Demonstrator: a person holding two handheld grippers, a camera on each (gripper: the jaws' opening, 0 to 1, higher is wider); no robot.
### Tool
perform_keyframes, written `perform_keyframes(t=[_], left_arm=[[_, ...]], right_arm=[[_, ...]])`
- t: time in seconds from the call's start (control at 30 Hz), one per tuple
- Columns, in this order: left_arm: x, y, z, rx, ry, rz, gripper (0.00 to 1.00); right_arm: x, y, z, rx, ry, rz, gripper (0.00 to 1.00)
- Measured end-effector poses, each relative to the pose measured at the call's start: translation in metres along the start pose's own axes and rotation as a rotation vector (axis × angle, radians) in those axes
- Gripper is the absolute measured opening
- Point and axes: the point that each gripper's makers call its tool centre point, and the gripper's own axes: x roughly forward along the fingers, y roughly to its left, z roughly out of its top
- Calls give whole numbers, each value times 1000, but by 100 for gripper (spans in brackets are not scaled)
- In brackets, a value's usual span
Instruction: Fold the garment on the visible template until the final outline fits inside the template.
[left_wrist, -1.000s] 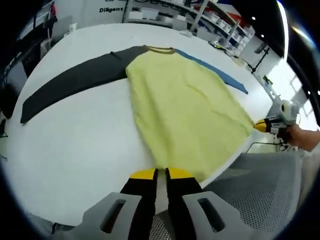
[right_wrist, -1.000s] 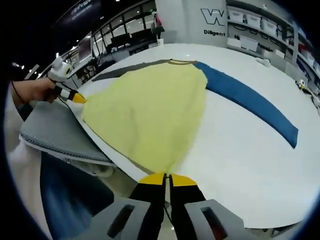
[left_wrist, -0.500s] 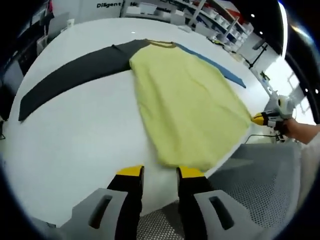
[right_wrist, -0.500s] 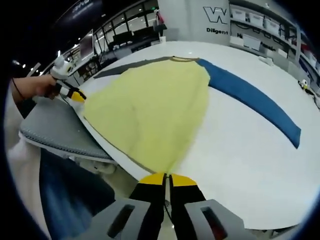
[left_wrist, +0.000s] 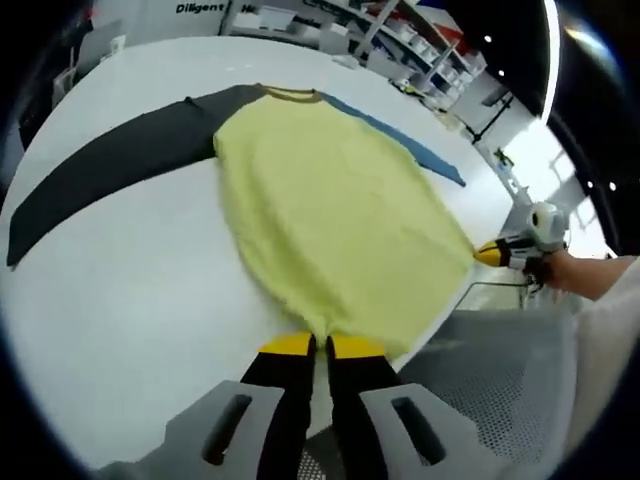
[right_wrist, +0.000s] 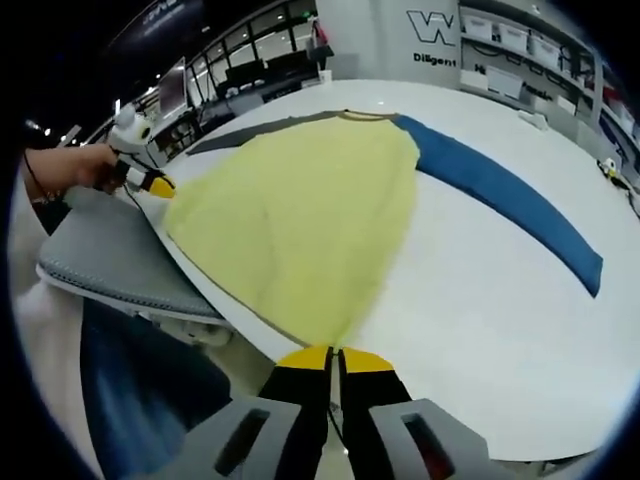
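L gripper (left_wrist: 320, 345) jaws clamped on near hem corner of garment (left_wrist: 330, 210); R gripper (right_wrist: 333, 355) jaws clamped on other hem corner. Garment flat on white table (left_wrist: 130, 290), long axis near-far, collar far, sleeves spread L/R.

A wide white bench (left_wrist: 120, 290) is spreading across both views, its surface glossy and catching ceiling light. A grey mesh chair seat (right_wrist: 110, 262) is sitting just beside the bench's near edge, and its perforated fabric (left_wrist: 500, 370) is showing in the left gripper view too. Behind the bench, shelving racks (right_wrist: 520, 45) are holding pale boxes along the back wall. A white wall panel with dark lettering and a large W logo (right_wrist: 430, 30) is standing at the far end. Rows of dark monitors (right_wrist: 250, 75) are lining the room's left side in the right gripper view.
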Motion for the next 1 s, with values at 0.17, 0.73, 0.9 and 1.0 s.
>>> perform_keyframes(t=[0.17, 0.73, 0.9, 1.0], left_arm=[[7, -20, 30, -5, -58, -52, 2], [27, -24, -4, 95, 13, -84, 19], [25, -28, -15, 96, 39, -93, 12], [22, -28, -19, 108, 51, -103, 9]], right_arm=[[2, 0, -1, -2, 7, 0, 0], [2, -1, -1, 7, 14, -4, 0], [2, -1, -1, 6, 17, -5, 0], [3, -1, -1, 5, 19, -6, 0]])
